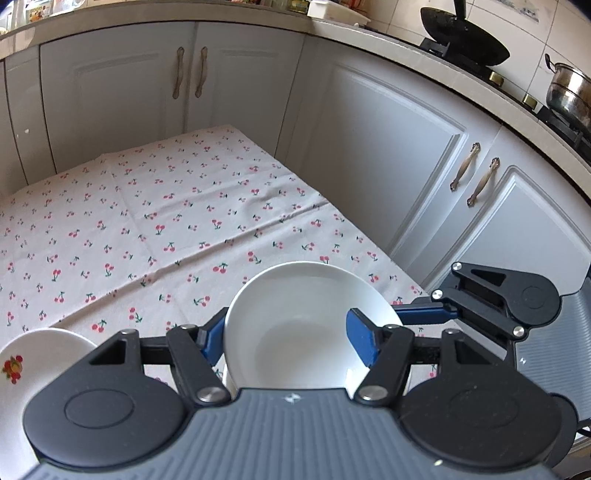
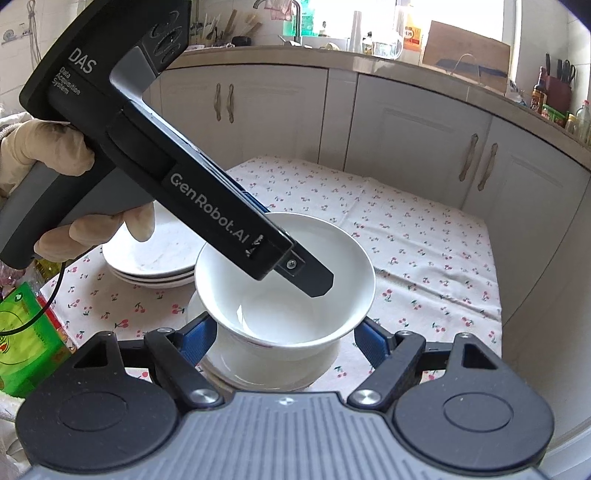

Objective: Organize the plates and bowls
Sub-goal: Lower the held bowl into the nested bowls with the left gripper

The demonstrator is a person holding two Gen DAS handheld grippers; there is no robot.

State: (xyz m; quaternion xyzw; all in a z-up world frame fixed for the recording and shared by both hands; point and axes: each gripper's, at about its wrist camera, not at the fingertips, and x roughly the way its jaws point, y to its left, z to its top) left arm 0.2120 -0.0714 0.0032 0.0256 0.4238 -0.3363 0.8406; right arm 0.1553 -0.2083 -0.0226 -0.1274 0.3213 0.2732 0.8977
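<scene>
**White bowl clamped over a second bowl on the cherry cloth**

White and glossy, the round ceramic bowl [image 2: 280, 306] is at the near edge of the table, directly above a second white ceramic bowl [image 2: 255, 369] that stands on the cloth. Its foot is inside the lower bowl's mouth, and I cannot tell whether it rests there or hangs just clear. The black left gripper with blue pads [image 1: 288, 341] is clenched on this upper bowl. One finger is down inside the bowl and the other is against the outside of its wall. A person's hand in a cream glove [image 2: 40, 158] grasps the handle of that tool.

The black right gripper with blue pads [image 2: 286, 341] comes in low from the near side, with one pad on each side of the lower bowl. The left pad is right at the bowl's wall, while the right pad is partly tucked under the upper bowl's flared rim. I cannot tell whether the pads press on the lower bowl or only flank it.

A stack of shallow white plates [image 2: 147, 258] stands on the pale cherry-print tablecloth [image 1: 147, 221], just beside the bowls on the left, and the one seen from the left wrist has a red fruit motif. A green printed packet [image 2: 22, 332] lies off the table's left edge. Grey-white cabinet doors [image 1: 122, 85] close the background, and a black wok [image 1: 461, 33] and a steel pot [image 1: 569, 92] stand on the counter at right
</scene>
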